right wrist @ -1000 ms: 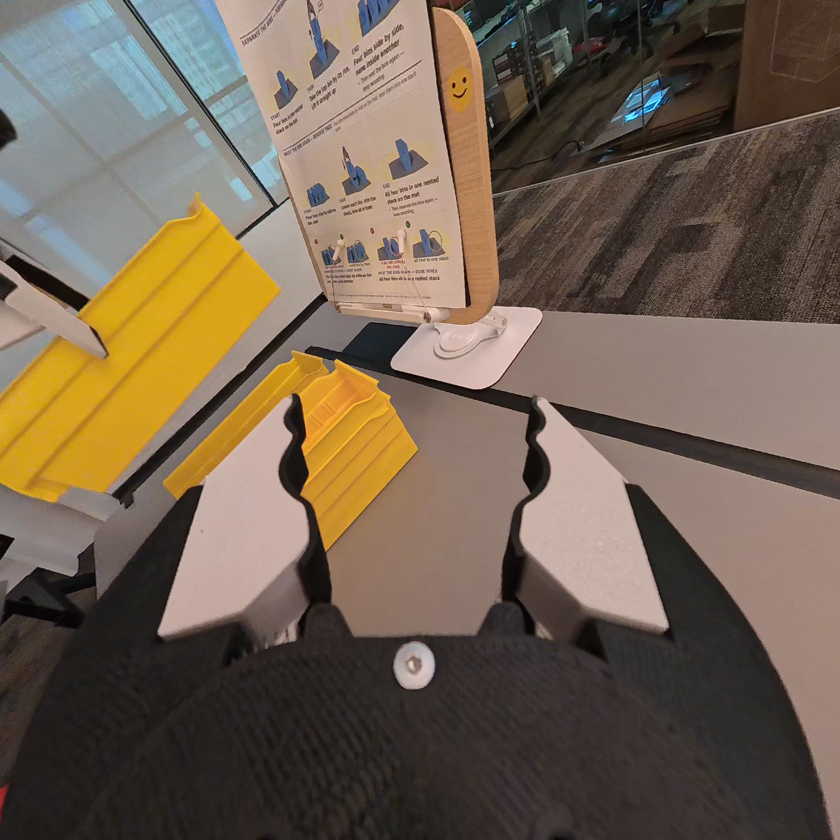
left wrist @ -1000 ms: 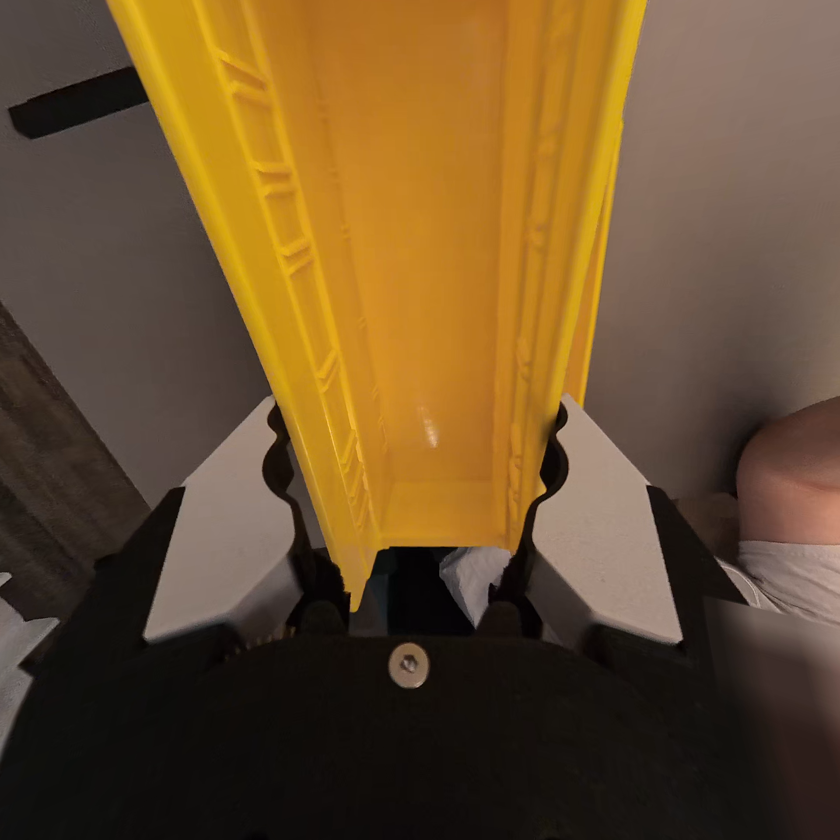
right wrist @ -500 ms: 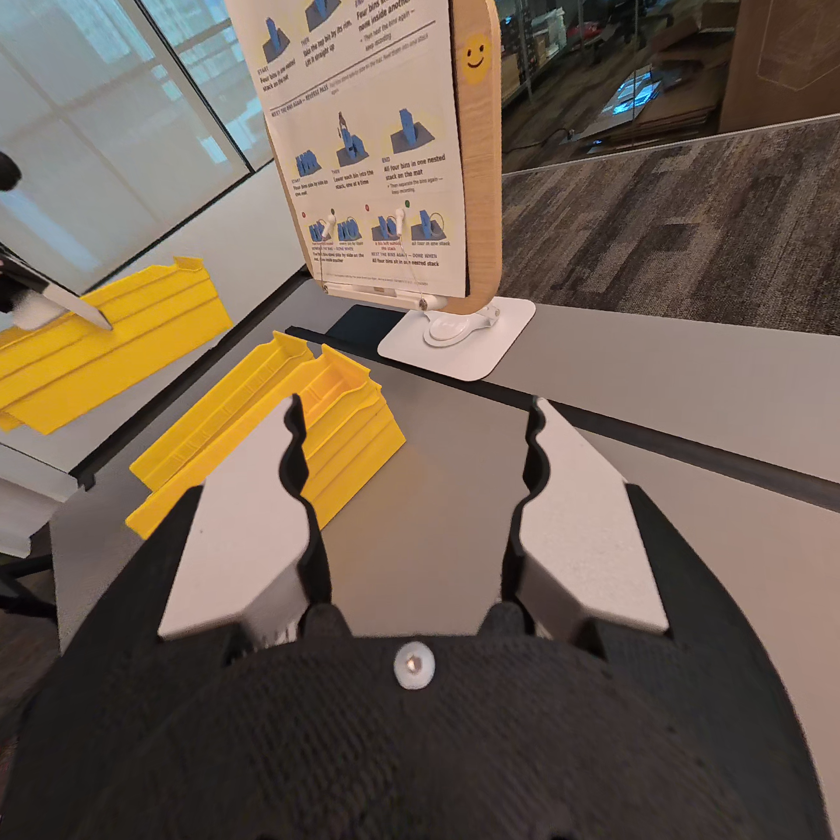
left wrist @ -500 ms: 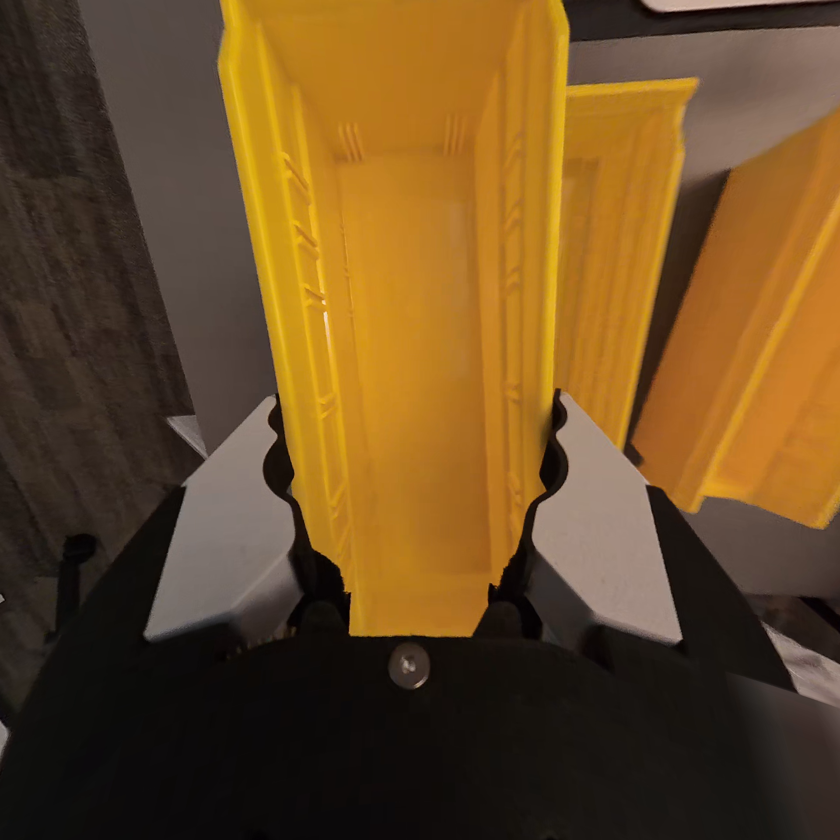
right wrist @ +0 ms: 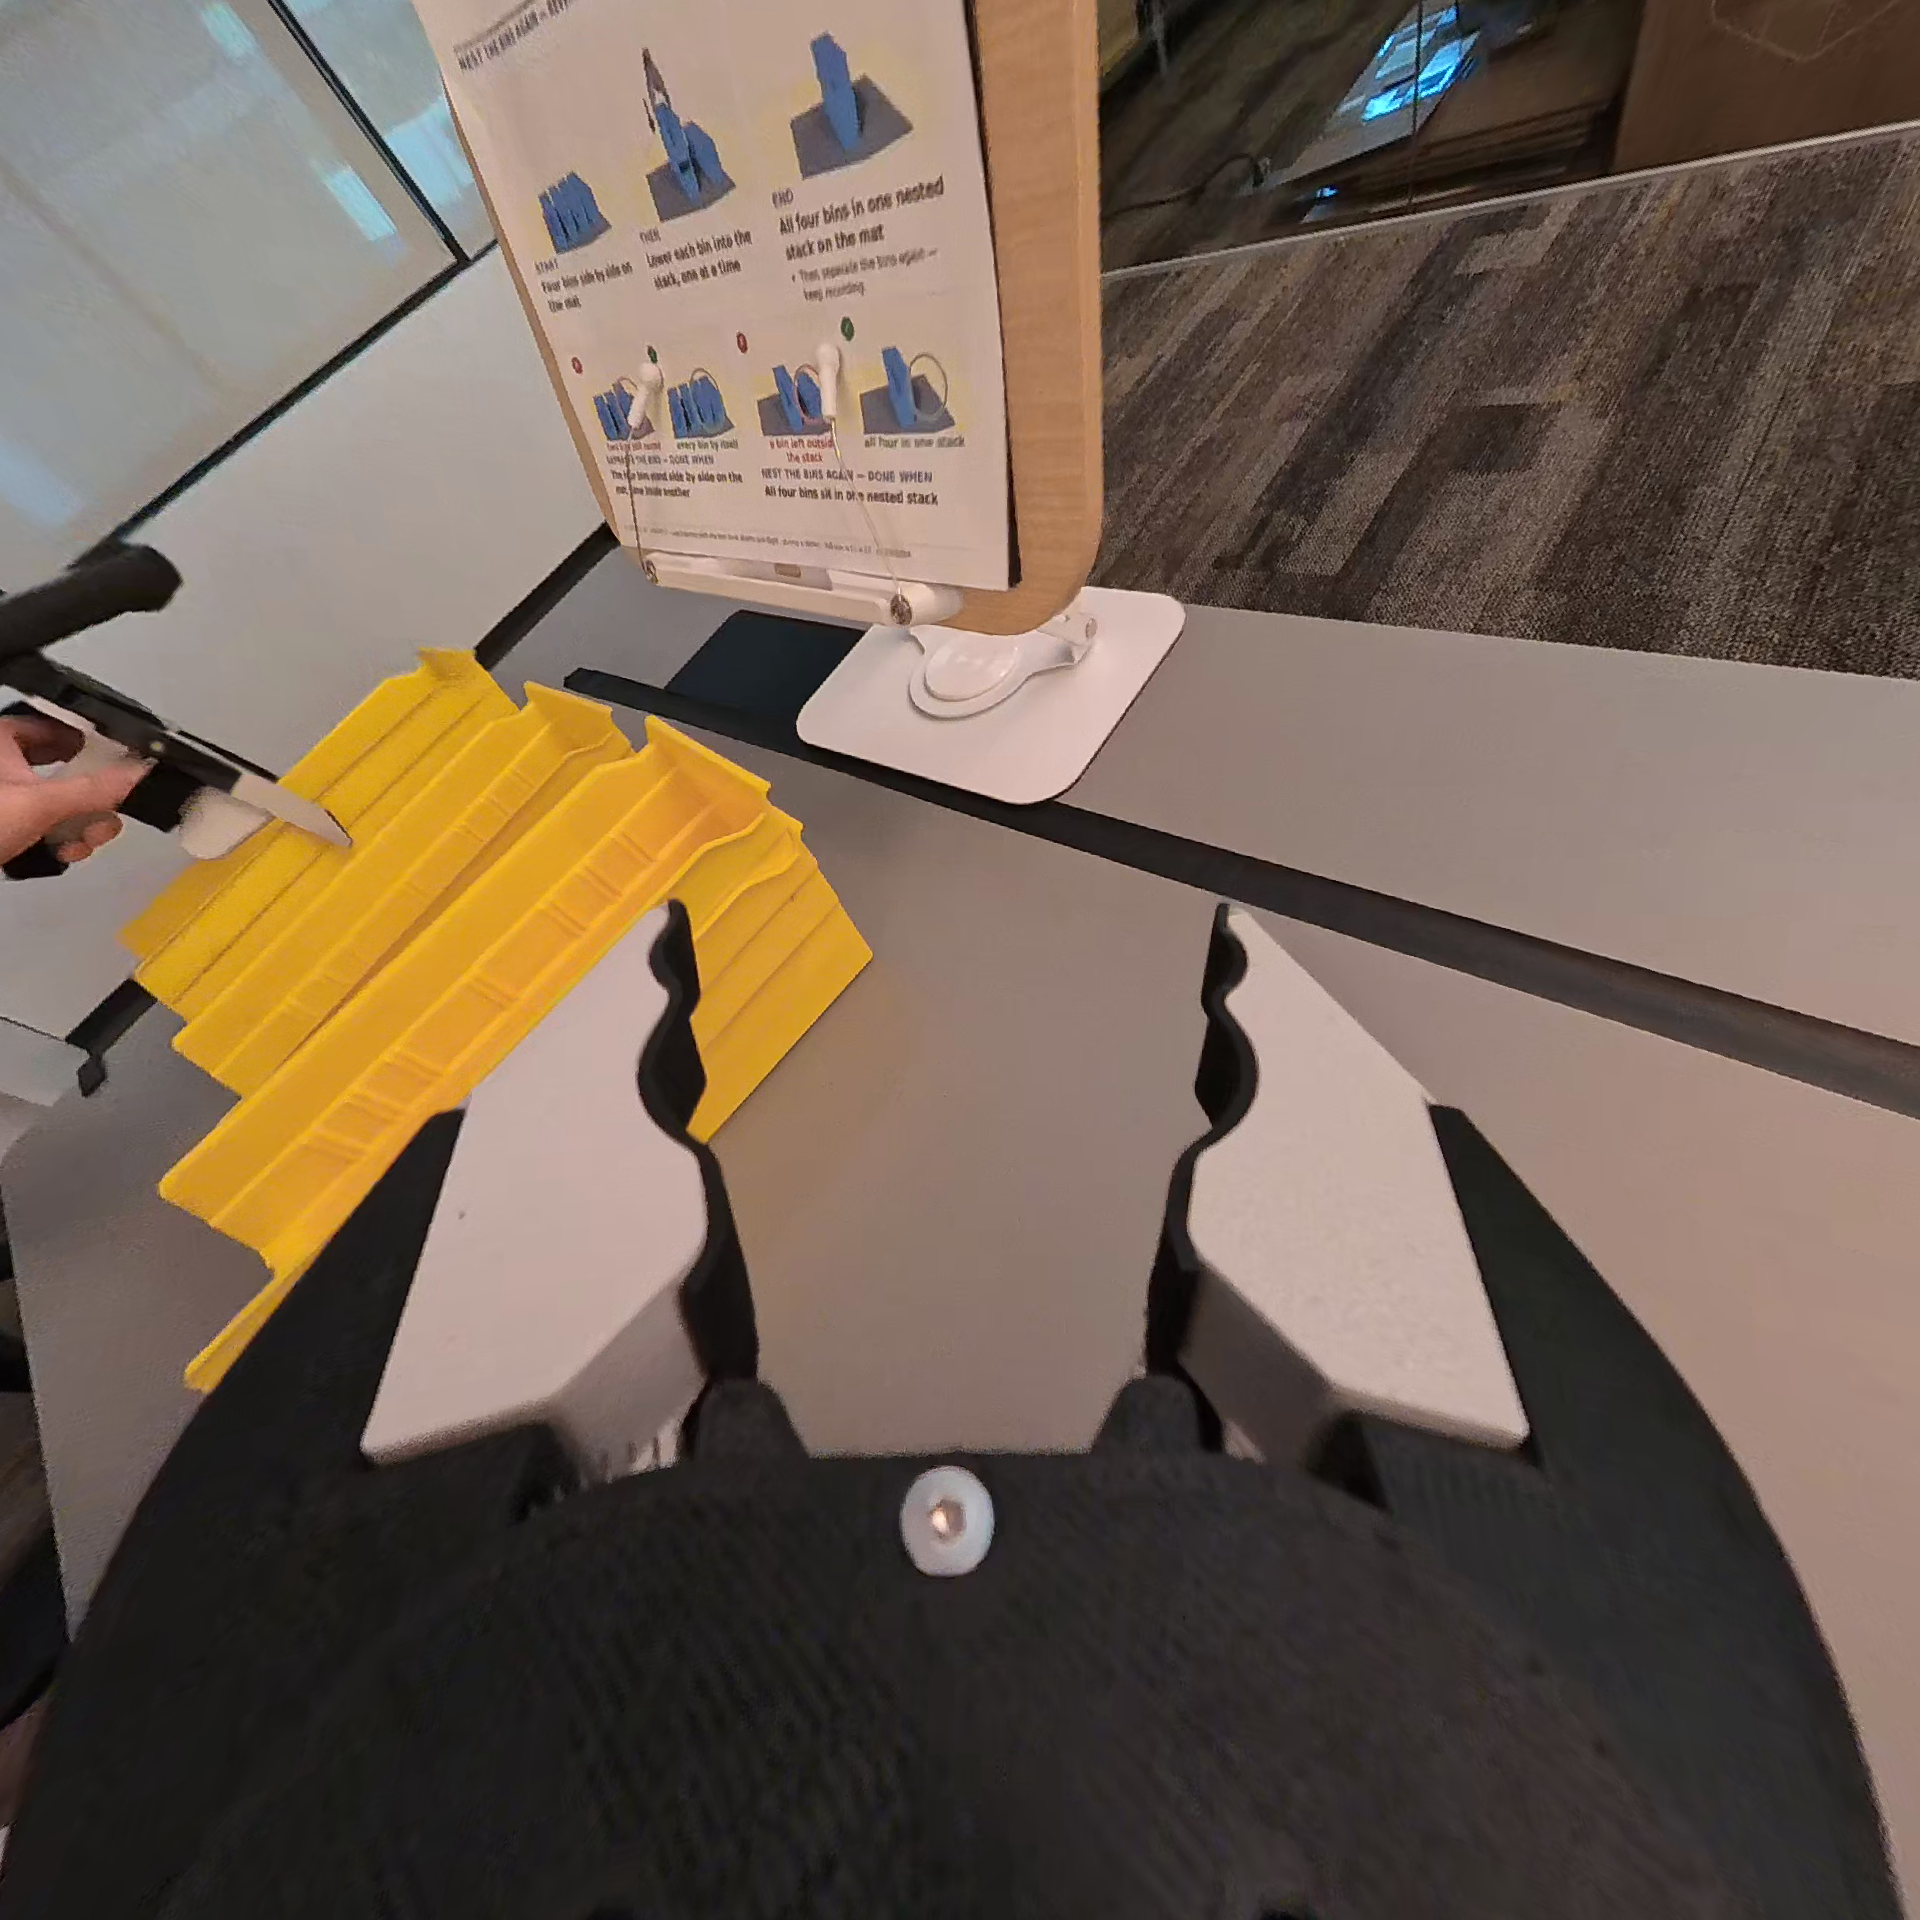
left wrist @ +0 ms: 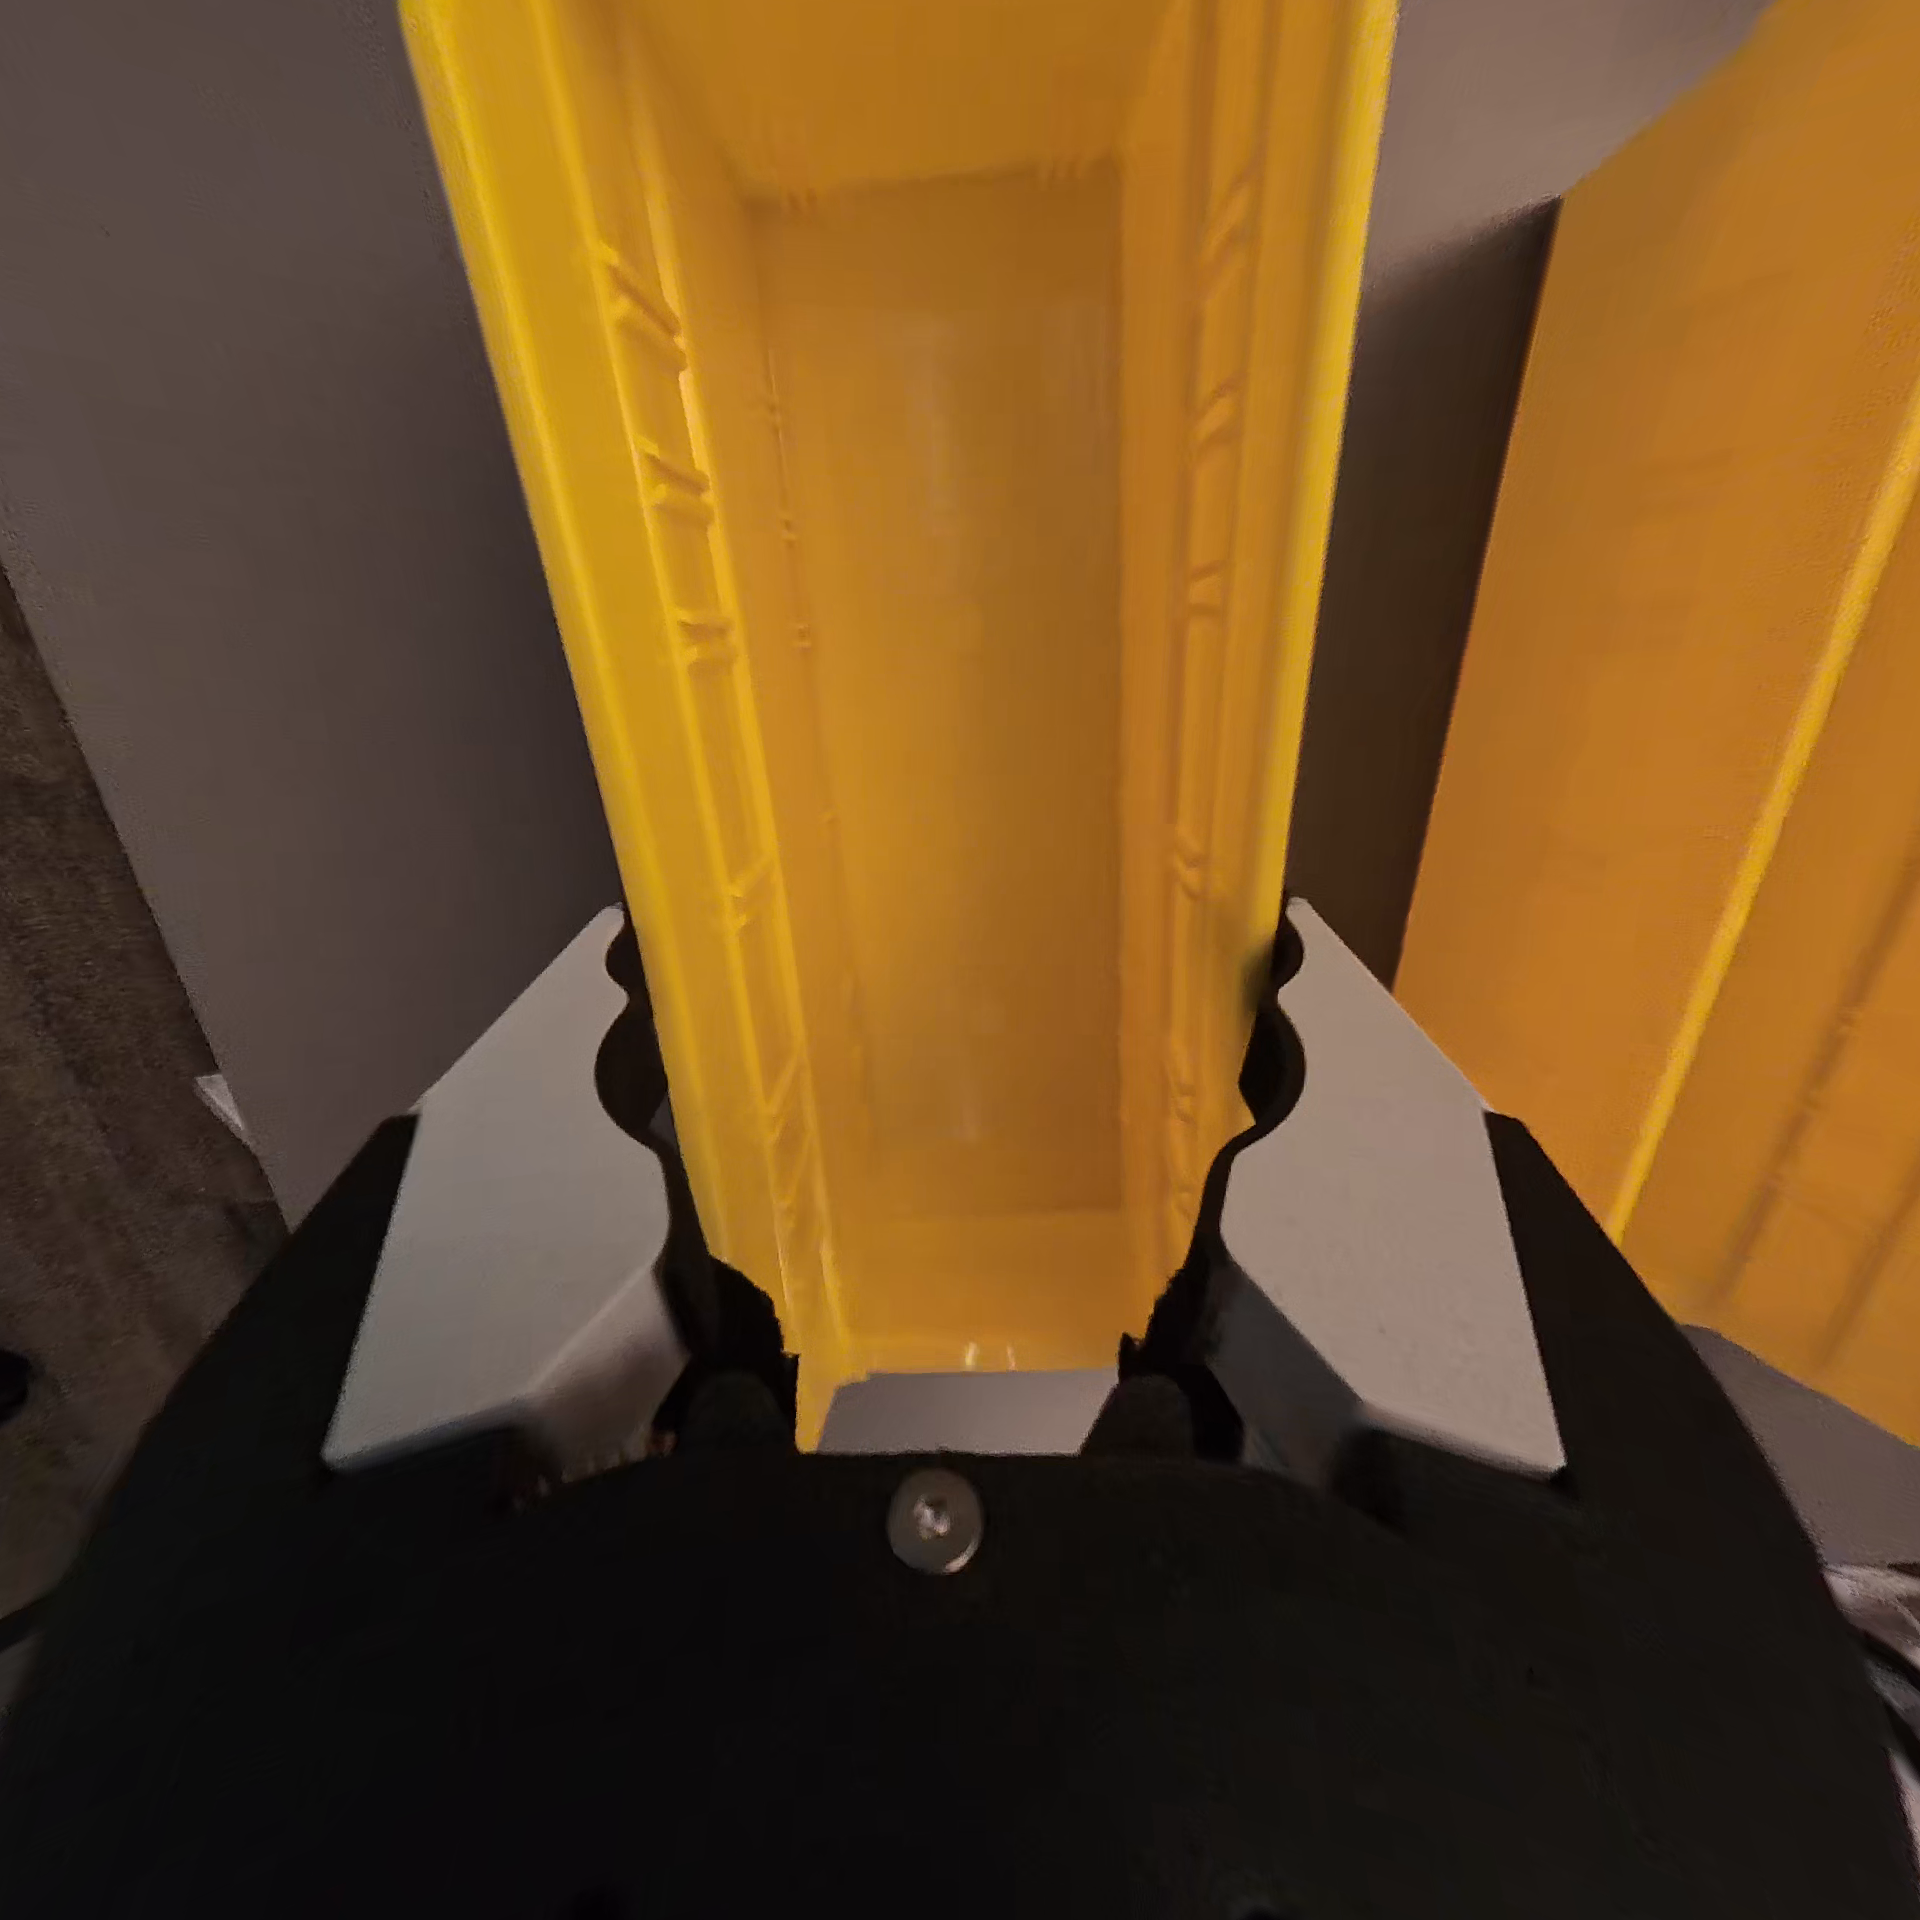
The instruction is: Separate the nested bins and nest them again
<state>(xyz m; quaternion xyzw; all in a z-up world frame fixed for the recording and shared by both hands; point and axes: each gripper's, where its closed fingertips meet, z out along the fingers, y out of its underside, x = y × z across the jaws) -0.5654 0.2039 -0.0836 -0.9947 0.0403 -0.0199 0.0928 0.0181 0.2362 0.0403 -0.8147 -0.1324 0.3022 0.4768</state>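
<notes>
Inside, the yellow bin point(left wrist: 935, 727) between the left gripper's point(left wrist: 951, 997) pads holds nothing.

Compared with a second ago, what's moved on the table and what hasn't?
The left claw has carried its yellow bin down from mid-air and now has it beside the other bins on the grey table, still gripped. The right claw stays open and empty over the table; the instruction stand is unmoved.
</notes>
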